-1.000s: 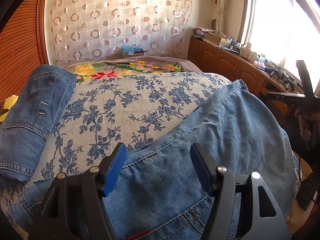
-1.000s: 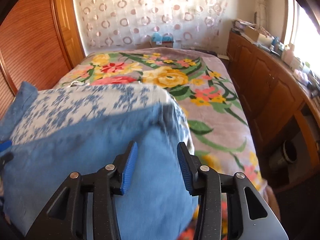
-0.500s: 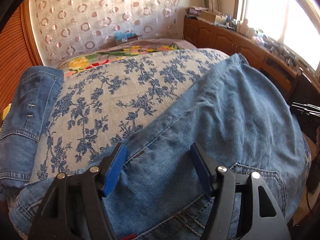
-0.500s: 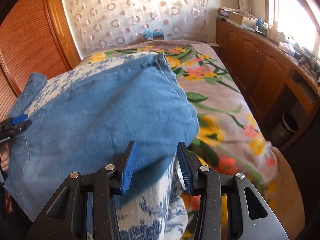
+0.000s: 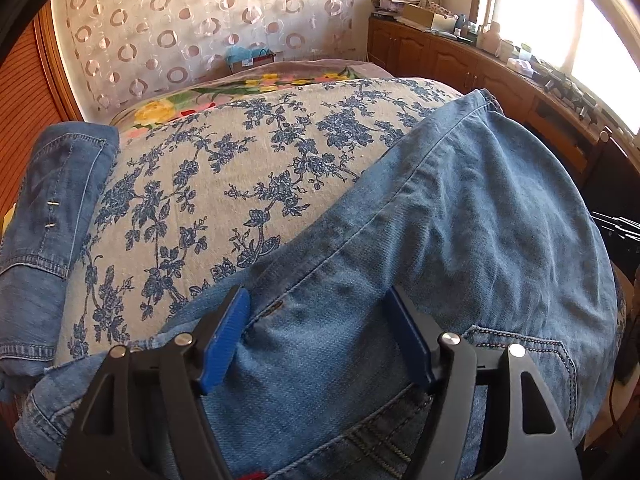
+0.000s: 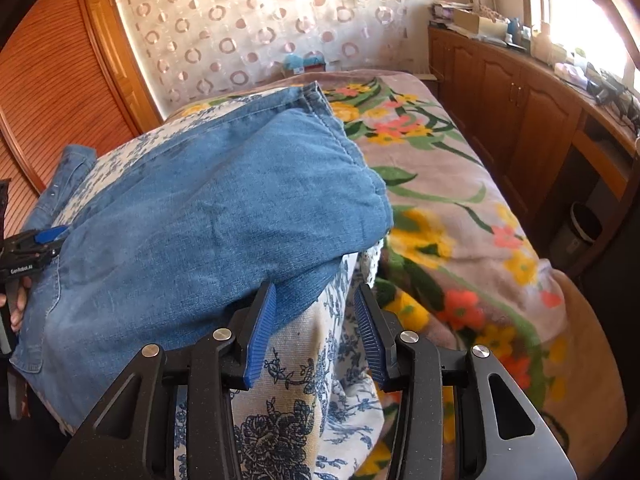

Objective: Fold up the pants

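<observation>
in the left wrist view we see our left tool (image 5: 318, 330), black plastic arms with ribbed blue pads, its jaws opening over the faded blue denim pants (image 5: 460, 240). the waist end, with its stitched seams and pocket edge, bulges between the two pads, though we cannot tell whether either pad presses the cloth. the pants run diagonally up to a hemmed leg end at upper right, the twill creased softly along a raised side seam. they lie on a cream cushion with a blue flower print (image 5: 240, 168), a coarse woven cover that rounds up like a mound. at the left edge sits a second folded denim garment (image 5: 48, 216), darker, with pale stitching.

in the right wrist view our right tool (image 6: 314, 330) stands at a middling gap, its ridged blue pads either side of the printed cushion's draped corner, gripping nothing; the left pad sits just beside the lower edge of the pants. here the pants (image 6: 208, 216) lie doubled over the cushion top, a smooth rounded fold at the right and the hems toward the back. beneath lies a plush pinkish-grey bed blanket with yellow and orange flowers (image 6: 460, 208). at far left the left tool (image 6: 38, 242) meets the waist end, a hand (image 6: 18, 296) below it.
</observation>
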Available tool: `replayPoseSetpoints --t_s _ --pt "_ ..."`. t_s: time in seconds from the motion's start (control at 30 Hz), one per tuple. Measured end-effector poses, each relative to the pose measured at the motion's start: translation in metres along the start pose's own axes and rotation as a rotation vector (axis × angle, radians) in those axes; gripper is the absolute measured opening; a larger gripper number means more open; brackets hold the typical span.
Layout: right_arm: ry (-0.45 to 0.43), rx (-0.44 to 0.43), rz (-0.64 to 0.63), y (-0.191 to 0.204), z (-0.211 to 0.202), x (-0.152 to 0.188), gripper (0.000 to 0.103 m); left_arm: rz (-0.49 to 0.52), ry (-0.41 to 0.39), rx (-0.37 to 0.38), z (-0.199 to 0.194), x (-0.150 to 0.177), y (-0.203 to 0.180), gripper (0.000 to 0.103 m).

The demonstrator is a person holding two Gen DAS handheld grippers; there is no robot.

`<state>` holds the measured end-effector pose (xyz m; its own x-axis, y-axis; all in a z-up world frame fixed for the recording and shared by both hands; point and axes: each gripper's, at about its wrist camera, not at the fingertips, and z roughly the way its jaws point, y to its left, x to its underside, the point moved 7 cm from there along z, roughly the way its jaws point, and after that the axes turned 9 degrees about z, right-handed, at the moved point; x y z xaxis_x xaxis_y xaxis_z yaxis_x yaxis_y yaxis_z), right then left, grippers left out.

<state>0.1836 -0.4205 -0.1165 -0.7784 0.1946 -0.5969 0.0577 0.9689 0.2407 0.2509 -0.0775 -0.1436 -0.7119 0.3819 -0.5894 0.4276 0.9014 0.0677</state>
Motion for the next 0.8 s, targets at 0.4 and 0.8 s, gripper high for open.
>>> replayPoseSetpoints --t_s 0.4,0.8 --pt "0.002 -0.088 0.088 0.004 0.010 -0.008 0.021 0.023 -0.001 -0.020 -0.003 0.001 -0.002 0.072" --pt "-0.178 -0.079 0.094 0.024 -0.029 -0.035 0.000 -0.015 -0.104 -0.009 -0.043 0.001 0.007 0.072"
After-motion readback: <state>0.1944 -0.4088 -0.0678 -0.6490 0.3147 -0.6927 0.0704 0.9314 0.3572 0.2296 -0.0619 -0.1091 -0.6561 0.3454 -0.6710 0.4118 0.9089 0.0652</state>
